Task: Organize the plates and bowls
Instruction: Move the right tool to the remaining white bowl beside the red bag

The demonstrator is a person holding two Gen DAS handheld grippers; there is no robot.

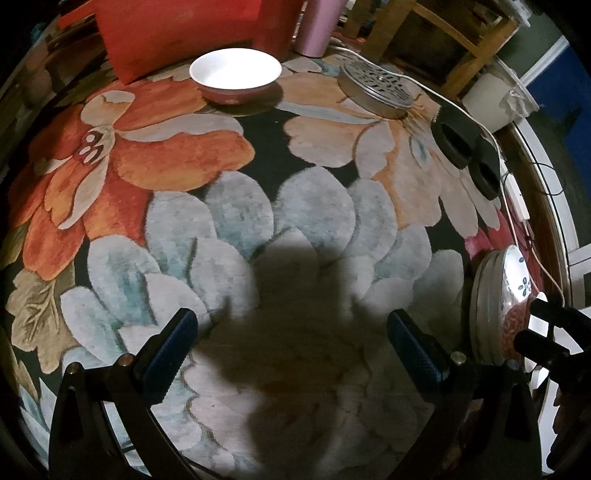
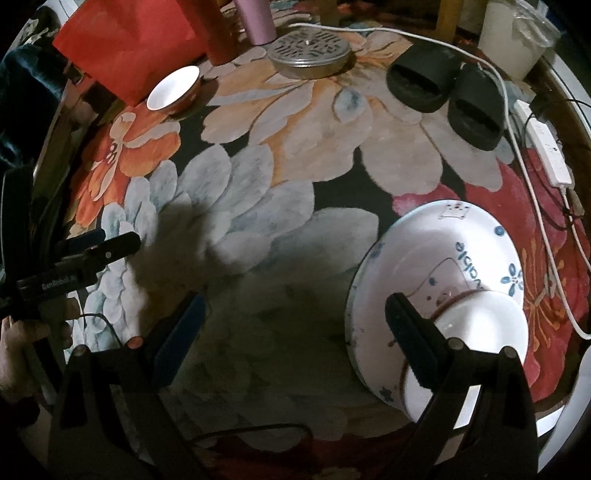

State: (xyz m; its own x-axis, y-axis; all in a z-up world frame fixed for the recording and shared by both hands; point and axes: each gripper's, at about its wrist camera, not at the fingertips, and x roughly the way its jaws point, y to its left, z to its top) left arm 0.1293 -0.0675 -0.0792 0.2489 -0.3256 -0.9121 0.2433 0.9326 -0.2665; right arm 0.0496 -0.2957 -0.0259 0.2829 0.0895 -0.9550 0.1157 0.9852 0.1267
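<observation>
A white bowl with a red-brown outside (image 1: 235,72) sits on the floral rug at the far side; it also shows in the right wrist view (image 2: 173,89). A stack of white plates with blue flower marks (image 2: 447,254) lies at the right, with a small white bowl (image 2: 476,325) on top; the stack shows edge-on in the left wrist view (image 1: 495,306). My left gripper (image 1: 291,354) is open and empty above the rug. My right gripper (image 2: 295,336) is open and empty, its right finger over the small bowl. The left gripper also shows in the right wrist view (image 2: 99,247).
A round metal perforated lid (image 1: 376,88) and a pair of black slippers (image 1: 465,155) lie on the rug. A red bag (image 1: 177,33) and a pink cylinder (image 1: 317,26) stand behind the far bowl. A white cable and power strip (image 2: 546,147) run along the right edge.
</observation>
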